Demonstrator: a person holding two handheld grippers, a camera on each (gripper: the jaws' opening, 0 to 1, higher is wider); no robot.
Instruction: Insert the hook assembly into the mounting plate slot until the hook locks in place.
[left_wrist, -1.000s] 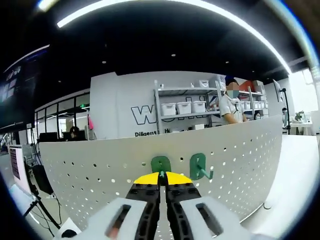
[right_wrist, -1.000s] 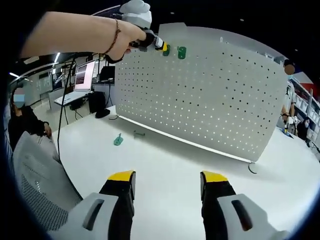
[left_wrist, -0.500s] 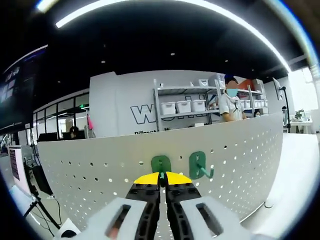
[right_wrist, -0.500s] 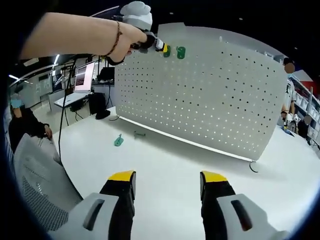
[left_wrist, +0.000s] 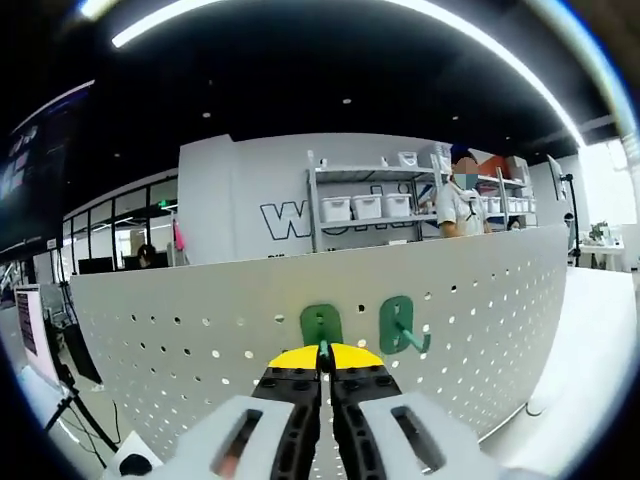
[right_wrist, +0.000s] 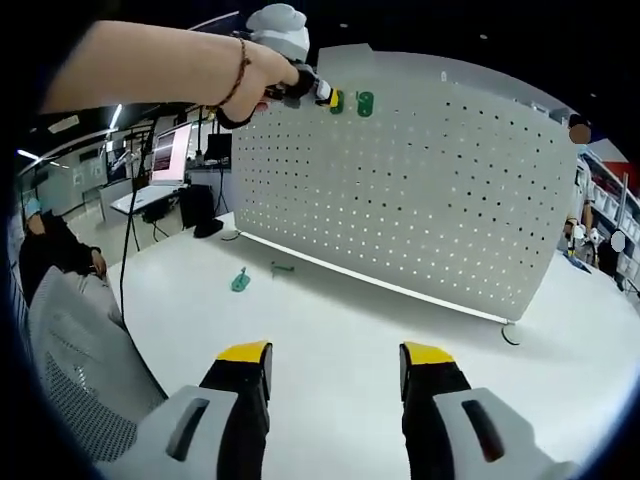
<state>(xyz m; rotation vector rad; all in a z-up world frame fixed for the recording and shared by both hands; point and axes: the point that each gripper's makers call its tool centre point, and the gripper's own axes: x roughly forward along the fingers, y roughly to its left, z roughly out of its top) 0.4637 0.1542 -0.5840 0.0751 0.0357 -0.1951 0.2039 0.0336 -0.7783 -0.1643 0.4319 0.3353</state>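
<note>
Loose hook: over on the far left of your white table (right_wrist: 330, 330) in the right gripper view there's a spare green hook (right_wrist: 239, 281) lying flat, with a small dark bit (right_wrist: 283, 267) just to its right, both near the foot of the board.
Your left hand: your hand (right_wrist: 262, 75) has the left gripper (left_wrist: 322, 352) up at the top edge of the white perforated mounting plate (left_wrist: 480, 320).
Left jaws: squeezed almost together on the stem of the green hook assembly (left_wrist: 321, 325), whose back plate sits against the mounting plate right past the yellow tips.
Second hook: just right of that one, another green hook (left_wrist: 398, 325) is already on the plate, prong sticking out to the right.
Right gripper: your right gripper (right_wrist: 335, 362) hovers low over the table, well back from the plate.
Right jaws: spread wide, nothing between them.
Background: a person (left_wrist: 460, 205) stands by the shelves (left_wrist: 365, 205) behind the plate.
</note>
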